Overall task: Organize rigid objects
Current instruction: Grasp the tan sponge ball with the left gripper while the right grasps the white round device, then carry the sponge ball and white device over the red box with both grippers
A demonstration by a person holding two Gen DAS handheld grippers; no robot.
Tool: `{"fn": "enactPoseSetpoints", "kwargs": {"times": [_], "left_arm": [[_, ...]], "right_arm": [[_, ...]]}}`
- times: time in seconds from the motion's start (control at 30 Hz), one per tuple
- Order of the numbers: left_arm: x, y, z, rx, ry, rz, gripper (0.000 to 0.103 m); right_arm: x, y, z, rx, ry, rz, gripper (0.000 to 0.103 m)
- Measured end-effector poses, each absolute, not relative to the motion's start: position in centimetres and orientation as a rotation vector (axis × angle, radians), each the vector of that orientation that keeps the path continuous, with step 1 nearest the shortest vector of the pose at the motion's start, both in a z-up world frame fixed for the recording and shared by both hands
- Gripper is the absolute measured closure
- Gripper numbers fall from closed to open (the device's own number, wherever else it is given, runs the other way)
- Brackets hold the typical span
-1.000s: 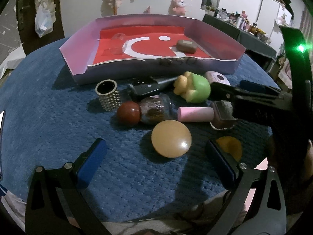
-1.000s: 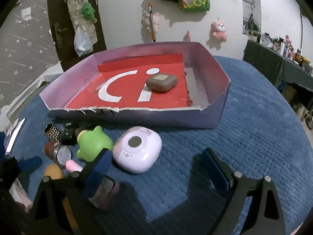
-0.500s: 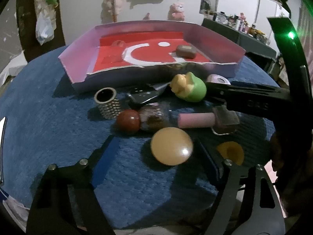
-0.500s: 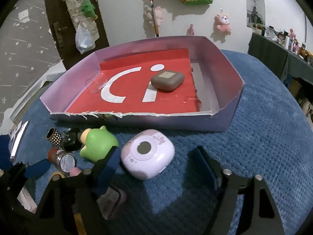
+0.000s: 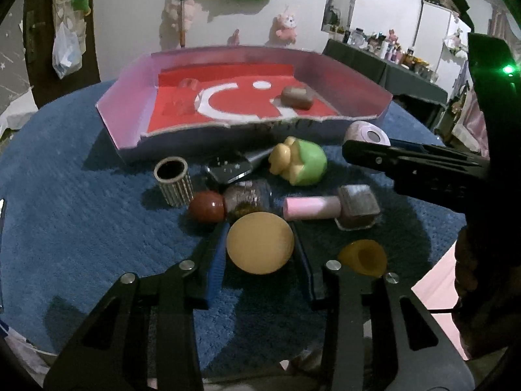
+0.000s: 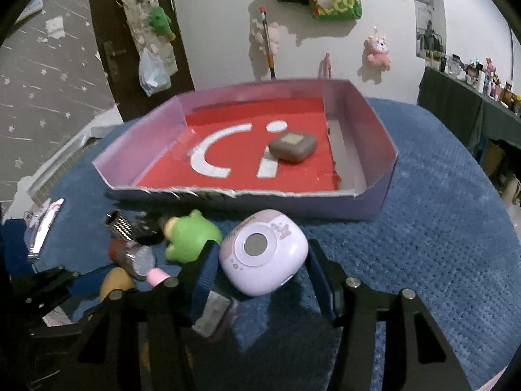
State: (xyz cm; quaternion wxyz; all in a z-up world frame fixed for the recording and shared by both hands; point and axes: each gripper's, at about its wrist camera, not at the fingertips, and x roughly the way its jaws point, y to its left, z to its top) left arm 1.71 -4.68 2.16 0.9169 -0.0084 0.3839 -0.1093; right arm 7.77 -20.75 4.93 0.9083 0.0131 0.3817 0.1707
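Observation:
A purple-walled tray (image 5: 130, 137) with a red floor stands at the back of the blue cloth and holds a brown case (image 5: 297, 97); it also shows in the right wrist view (image 6: 374, 202). My left gripper (image 5: 260, 254) is shut on the tan round disc (image 5: 260, 247), fingers against both its sides. My right gripper (image 6: 262, 270) is shut on the lilac rounded case (image 6: 263, 260), which rests on the cloth before the tray. In the left wrist view the right gripper (image 5: 368, 146) reaches in from the right.
Beside the disc lie a red ball (image 5: 206, 206), a glitter jar (image 5: 249, 197), a pink nail-polish bottle (image 5: 329, 208), a studded cylinder (image 5: 174, 181), a black item (image 5: 228, 169), a green frog toy (image 5: 299, 161) and a yellow cup (image 5: 363, 256). A phone (image 6: 44, 224) lies left.
Both grippers moved forward and closed: the left onto the tan disc, the right onto the lilac case. The other objects have not moved.

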Motion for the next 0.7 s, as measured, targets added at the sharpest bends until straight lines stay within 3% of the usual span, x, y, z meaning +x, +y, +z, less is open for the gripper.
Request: {"fn": "enactPoseSetpoints", "kwargs": {"times": [0.7], "left_arm": [[3.2,-1.7,6.6,-0.053,0.643,-0.200,0.067]], "right_arm": [[5.2,-19.0,8.4,0.056,0.702,0.475,0.046]]}}
